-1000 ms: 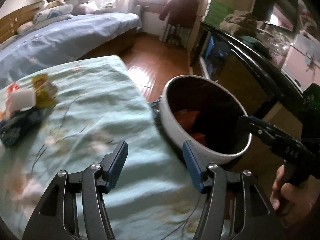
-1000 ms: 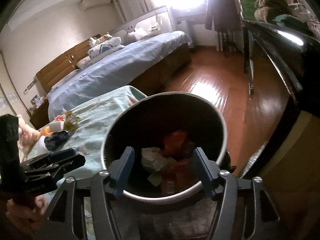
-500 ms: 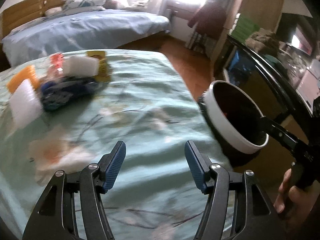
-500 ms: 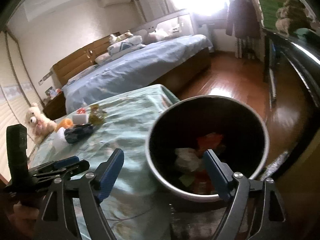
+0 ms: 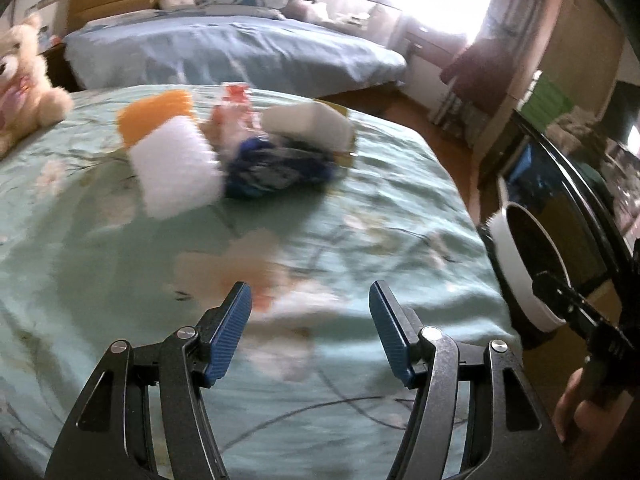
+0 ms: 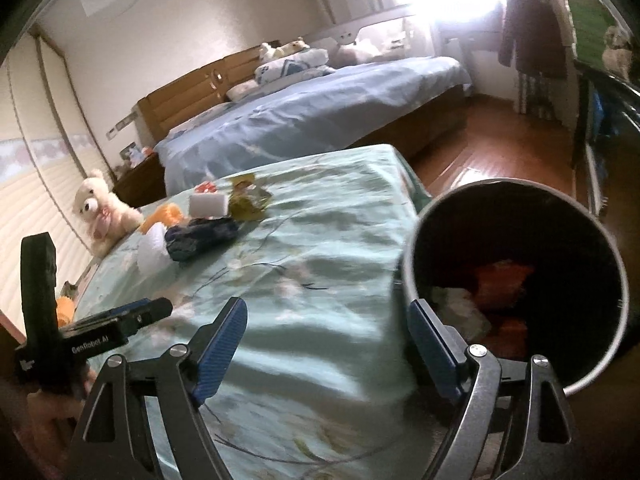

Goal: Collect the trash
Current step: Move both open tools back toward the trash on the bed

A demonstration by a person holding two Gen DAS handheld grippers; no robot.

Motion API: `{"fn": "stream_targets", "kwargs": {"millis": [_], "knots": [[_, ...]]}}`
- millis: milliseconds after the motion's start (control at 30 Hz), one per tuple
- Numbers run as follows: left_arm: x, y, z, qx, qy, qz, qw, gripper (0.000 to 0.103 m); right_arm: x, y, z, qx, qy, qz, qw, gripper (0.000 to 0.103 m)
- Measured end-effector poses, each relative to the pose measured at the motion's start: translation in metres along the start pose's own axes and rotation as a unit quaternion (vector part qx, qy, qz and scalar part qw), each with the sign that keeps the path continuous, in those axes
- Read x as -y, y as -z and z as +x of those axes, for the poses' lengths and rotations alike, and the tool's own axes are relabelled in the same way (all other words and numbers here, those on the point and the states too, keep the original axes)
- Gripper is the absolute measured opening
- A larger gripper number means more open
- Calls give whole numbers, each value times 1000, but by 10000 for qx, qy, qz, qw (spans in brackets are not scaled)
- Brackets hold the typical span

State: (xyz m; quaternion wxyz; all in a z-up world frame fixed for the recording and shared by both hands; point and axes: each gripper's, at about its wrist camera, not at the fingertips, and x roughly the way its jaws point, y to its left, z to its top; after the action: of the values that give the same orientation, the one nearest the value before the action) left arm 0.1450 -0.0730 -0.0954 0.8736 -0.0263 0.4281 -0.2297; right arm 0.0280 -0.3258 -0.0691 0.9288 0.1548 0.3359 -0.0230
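Left-wrist view: wide-open, empty left gripper should centre on the crumpled dark-blue wrapper, upper centre, before closing.

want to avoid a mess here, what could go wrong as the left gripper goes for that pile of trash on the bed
The pile is tightly clustered: the white foam block, dark blue wrapper and orange piece touch or overlap, so the open left gripper may nudge neighbours away instead of gripping one.

The soft, wrinkled green bedspread could get pinched along with an item.

The trash bin stands off the bed's edge, so a loosely held piece could drop onto the floor on the way.
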Motion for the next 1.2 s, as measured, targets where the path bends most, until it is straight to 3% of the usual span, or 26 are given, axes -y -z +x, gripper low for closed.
{"fn": "stream_targets", "kwargs": {"millis": [700,1200], "knots": [[-51,-14,11,14,-519,-358,9980,62,-43,-16,71,-447,-453,-194,9978,84],[-68,-48,23,191,-667,-431,9967,62,-52,-56,124,-548,-621,-103,9965,84]]}}
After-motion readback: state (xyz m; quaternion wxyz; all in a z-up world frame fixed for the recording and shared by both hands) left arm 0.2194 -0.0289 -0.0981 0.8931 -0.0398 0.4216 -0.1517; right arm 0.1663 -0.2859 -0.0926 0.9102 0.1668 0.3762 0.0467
